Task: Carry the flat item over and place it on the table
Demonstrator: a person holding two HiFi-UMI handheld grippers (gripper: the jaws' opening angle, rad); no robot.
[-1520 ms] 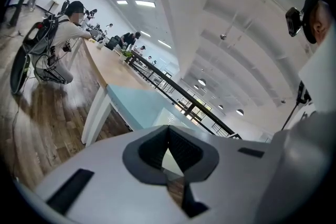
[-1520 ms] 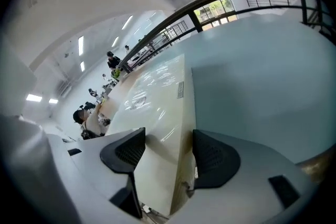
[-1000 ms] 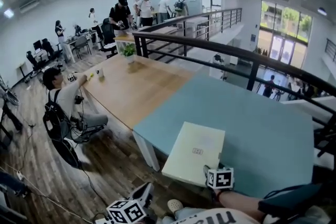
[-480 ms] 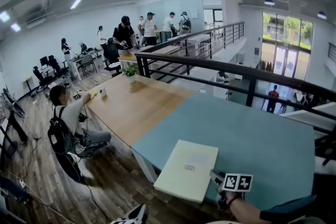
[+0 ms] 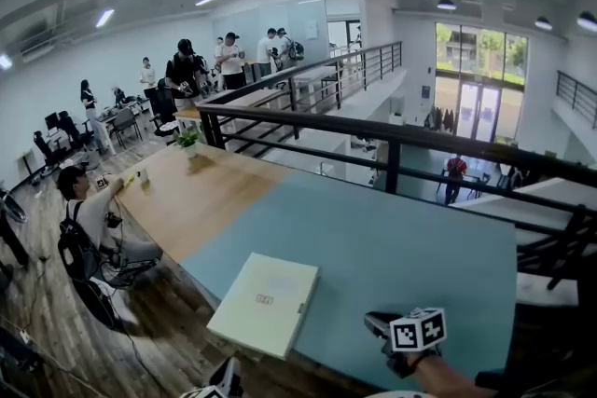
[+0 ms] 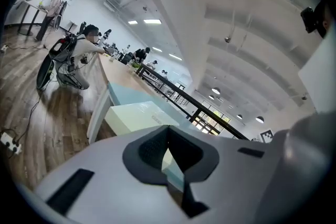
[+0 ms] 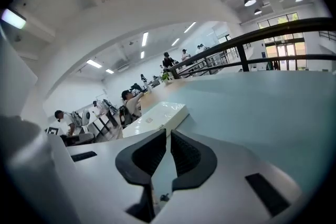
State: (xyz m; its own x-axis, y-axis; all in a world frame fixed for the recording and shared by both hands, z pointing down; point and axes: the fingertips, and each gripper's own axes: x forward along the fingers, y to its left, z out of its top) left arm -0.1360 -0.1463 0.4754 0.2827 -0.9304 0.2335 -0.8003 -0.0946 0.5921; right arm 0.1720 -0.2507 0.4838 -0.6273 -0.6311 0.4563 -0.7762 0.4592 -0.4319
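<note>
One box [image 5: 264, 304]; two grippers, left gripper [image 6: 167, 132], right gripper [image 7: 168, 135]; two tables, teal table [image 5: 401, 247], wooden table [image 5: 201, 200]; one plant [image 5: 189, 140].

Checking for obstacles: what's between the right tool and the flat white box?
Only bare teal tabletop between right tool and box, clear in the head view.

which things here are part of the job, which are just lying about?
Job: box, lying at the blue table edge; right gripper, shut, empty; left gripper, shut, empty.
Lying about: wooden table, plant, railing, seated person.
</note>
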